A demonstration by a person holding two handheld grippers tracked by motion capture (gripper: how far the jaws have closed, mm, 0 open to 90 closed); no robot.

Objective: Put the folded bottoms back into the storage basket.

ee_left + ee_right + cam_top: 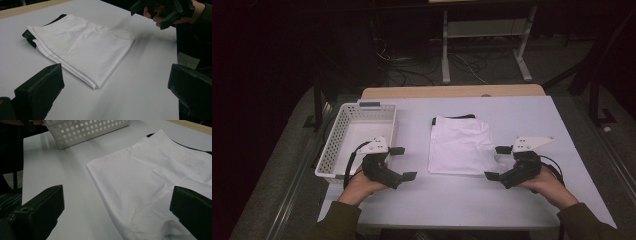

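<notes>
White folded garment [460,146] with black trim lies flat between left gripper [403,163] and right gripper [497,162], jaws wide apart, empty.

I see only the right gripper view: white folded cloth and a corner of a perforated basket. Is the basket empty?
Observer: Yes. In the high view the white basket holds nothing; its bare floor shows.
Operator: Where is the left gripper?
Observer: The left gripper is at the basket's near right corner, its fingers spread open and pointing toward the folded cloth.
Operator: Is there something under the cloth?
Observer: A black layer shows under the cloth's far edge in the left gripper view; what it is I cannot tell.
</notes>
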